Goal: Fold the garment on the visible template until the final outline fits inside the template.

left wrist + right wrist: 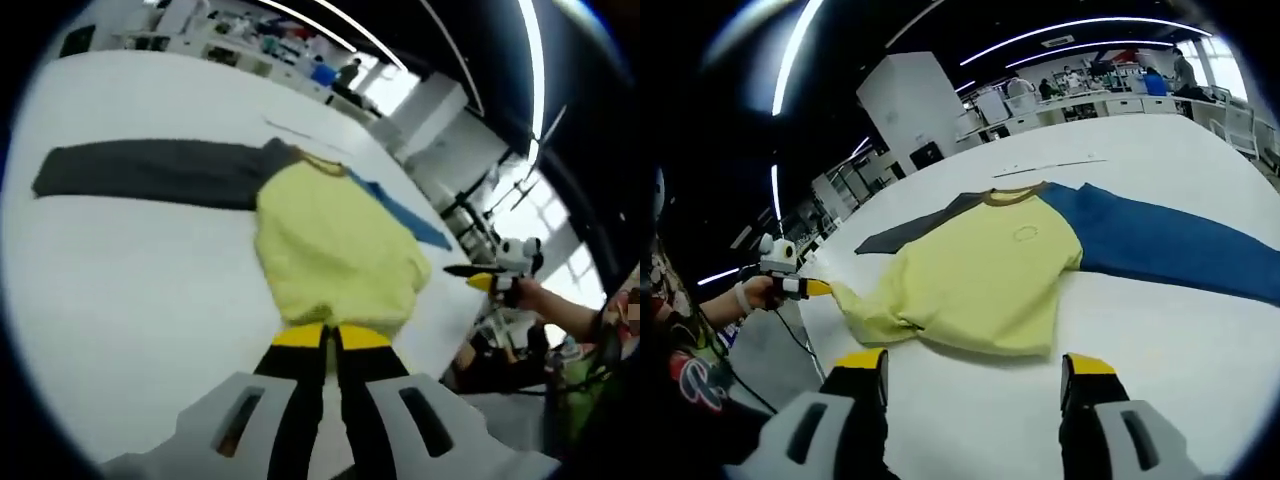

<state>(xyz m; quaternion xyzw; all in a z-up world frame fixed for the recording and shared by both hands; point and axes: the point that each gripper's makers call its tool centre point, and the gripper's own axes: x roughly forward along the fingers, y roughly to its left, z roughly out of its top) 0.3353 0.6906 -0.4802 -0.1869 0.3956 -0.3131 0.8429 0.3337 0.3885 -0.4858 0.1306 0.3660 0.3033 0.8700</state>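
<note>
A garment with a yellow body (335,245), a dark grey sleeve (150,172), a blue sleeve (410,218) and a brown collar lies spread on the white table (130,300). My left gripper (329,338) is shut on the yellow hem at the near edge. From the right gripper view, the same garment (985,270) is drawn out to a point toward the left gripper (825,289), which pinches that hem corner off the table's edge. My right gripper (975,368) stands open above bare table, short of the hem, and appears as a yellow tip (480,277) held beside the table.
Thin dark lines (1050,165) mark the table beyond the collar. The table's edge (815,330) runs close under the left gripper. A person's hand (750,293) holds that gripper. Desks, shelves and people stand far back in the room.
</note>
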